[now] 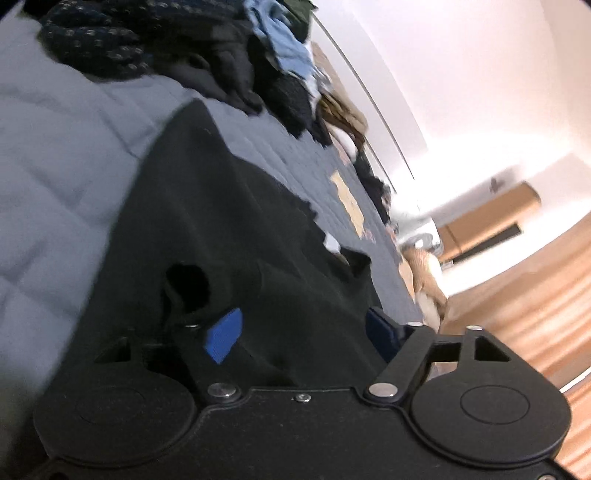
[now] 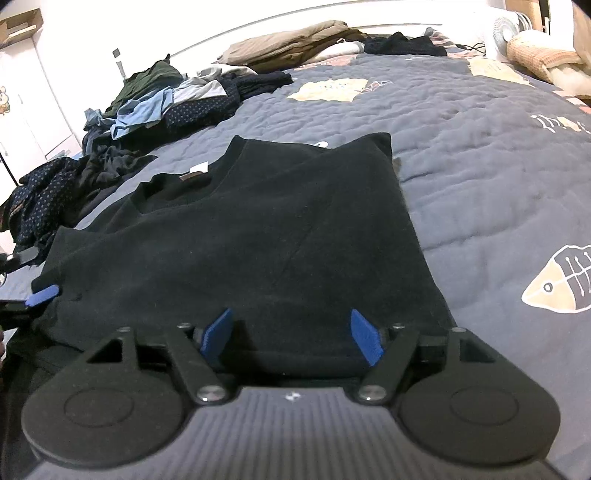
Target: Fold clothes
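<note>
A black sweater [image 2: 258, 229] lies flat on the bed, collar and label toward the far left, with one side folded over its front. In the right wrist view my right gripper [image 2: 291, 332] is at the sweater's near hem, its blue pads spread apart over the cloth and not pressing it. A blue fingertip [image 2: 42, 297] of my left gripper shows at the sweater's left edge. In the left wrist view the left gripper [image 1: 301, 334] stands open low over the same sweater [image 1: 221, 221], with black cloth under and between its pads and no grip visible.
The bed has a grey-blue quilt [image 2: 480, 166] with fish patches. A heap of unfolded clothes [image 2: 166, 99] lies at the far left, also seen as the pile [image 1: 166, 55]. Folded khaki clothes [image 2: 295, 44] rest by the wall. A white fan [image 2: 506, 26] stands at the far right.
</note>
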{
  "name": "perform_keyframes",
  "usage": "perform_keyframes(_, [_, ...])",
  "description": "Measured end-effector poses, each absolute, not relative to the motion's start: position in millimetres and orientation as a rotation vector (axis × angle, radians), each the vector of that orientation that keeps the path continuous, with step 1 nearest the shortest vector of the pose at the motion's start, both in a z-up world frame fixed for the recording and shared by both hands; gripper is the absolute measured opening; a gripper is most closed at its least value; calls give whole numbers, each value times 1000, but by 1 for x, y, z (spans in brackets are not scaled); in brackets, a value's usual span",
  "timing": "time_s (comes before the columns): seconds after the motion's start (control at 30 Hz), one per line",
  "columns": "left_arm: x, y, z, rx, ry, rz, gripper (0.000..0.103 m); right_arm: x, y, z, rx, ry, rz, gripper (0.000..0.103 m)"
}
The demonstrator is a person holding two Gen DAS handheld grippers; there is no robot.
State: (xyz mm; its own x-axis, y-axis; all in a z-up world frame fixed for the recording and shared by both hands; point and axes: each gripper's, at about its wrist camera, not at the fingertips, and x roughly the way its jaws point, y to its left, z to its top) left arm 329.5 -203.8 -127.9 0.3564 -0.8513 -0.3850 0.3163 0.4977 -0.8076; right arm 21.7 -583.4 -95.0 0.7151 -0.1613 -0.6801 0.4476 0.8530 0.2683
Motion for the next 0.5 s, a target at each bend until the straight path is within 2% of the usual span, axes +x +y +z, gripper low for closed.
perform_keyframes(0.13, [343, -191, -117, -687, 830, -740, 72, 22, -584, -95, 431, 701, -341, 74])
perform_keyframes(0.23, [349, -188, -111, -662, 843, -721, 73, 22, -583, -95, 428, 702, -340, 74])
perform_keyframes(0.4, [321, -180, -81, -604, 800, -753, 75, 23, -581, -93, 427, 704, -348, 76])
perform_keyframes(0.5, [287, -177, -63, -546, 781, -781, 80, 22, -580, -86, 429, 694, -358, 76])
